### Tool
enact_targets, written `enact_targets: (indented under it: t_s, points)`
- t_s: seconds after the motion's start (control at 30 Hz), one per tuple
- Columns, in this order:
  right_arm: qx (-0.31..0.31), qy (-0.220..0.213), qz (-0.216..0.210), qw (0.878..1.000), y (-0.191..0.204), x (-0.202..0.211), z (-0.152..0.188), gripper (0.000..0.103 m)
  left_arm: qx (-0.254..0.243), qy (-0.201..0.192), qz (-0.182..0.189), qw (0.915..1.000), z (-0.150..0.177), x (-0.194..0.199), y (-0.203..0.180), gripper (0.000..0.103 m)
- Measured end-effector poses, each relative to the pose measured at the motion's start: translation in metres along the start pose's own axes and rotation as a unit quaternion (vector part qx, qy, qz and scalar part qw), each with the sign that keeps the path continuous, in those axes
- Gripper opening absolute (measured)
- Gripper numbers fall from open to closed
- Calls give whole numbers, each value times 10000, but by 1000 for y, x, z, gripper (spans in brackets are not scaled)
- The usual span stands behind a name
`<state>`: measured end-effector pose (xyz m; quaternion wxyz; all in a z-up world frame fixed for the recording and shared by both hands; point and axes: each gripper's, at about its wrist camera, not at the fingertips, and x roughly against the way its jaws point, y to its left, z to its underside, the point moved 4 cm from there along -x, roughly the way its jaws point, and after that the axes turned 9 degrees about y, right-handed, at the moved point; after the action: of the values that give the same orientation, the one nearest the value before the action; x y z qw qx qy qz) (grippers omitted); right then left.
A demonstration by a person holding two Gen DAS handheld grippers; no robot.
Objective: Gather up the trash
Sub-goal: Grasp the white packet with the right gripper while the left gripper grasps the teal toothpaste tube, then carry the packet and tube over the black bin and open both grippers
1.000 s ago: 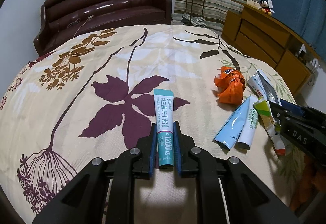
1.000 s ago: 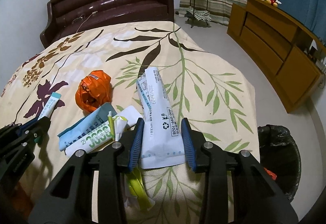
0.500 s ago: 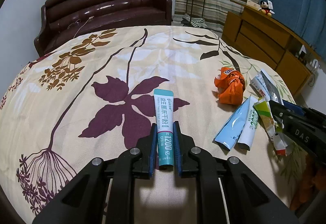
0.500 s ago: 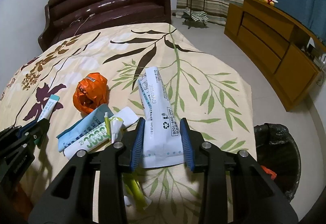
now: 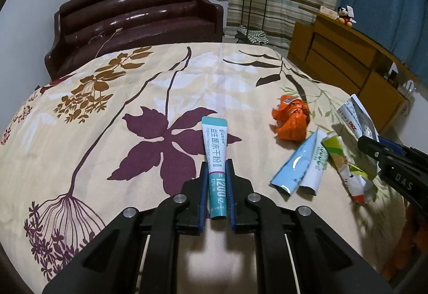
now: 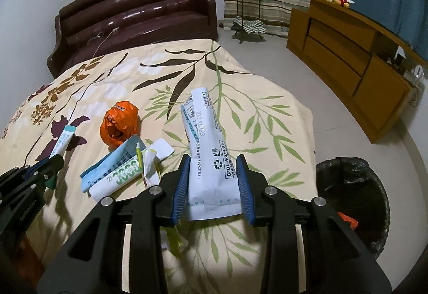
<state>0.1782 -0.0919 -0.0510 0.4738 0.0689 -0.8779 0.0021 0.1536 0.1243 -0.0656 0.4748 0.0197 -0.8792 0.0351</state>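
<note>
Left gripper [image 5: 216, 188] clamped on a slim teal-and-white sachet [image 5: 214, 157] printed "1200" with "CFU" — it lies flat on the floral bedspread [image 5: 112, 96], mid-bed. Right gripper [image 6: 212, 184] pinches a crumpled white-and-blue pouch [image 6: 206, 144], text "400-099-1028" plus recycling mark, near the bed's right edge. Between them: crumpled orange wrapper [image 6: 119, 124], light-blue sachet [image 6: 107, 163], white sachet [image 6: 125, 173] with green digits. Black-lined trash bin [image 6: 353, 200] on the floor, near right — some orange scrap inside.
</note>
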Motion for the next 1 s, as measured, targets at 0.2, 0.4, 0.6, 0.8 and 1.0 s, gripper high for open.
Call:
enact_targets:
  t_s: [0.2,0.4,0.6,0.8,1.0]
  points:
    - [-91,-149,30,9998,-8,21,12,34,-67,-112,80,9999,7,14,-13,13]
    - [-177,-337,123,9992,-18,43,27,34,-203,-273,203,9992,14,30,-33,13]
    - [-310,-437,195,9984,-37,59,44,34,-378,-380,331,9980,23,42,-63,13]
    - [-508,-523,327,9968,-63,73,59,34,-578,-432,476,9963,30,47,-95,13]
    - [-726,-579,464,9946,-96,80,69,34,-863,-460,604,9934,34,51,-134,13]
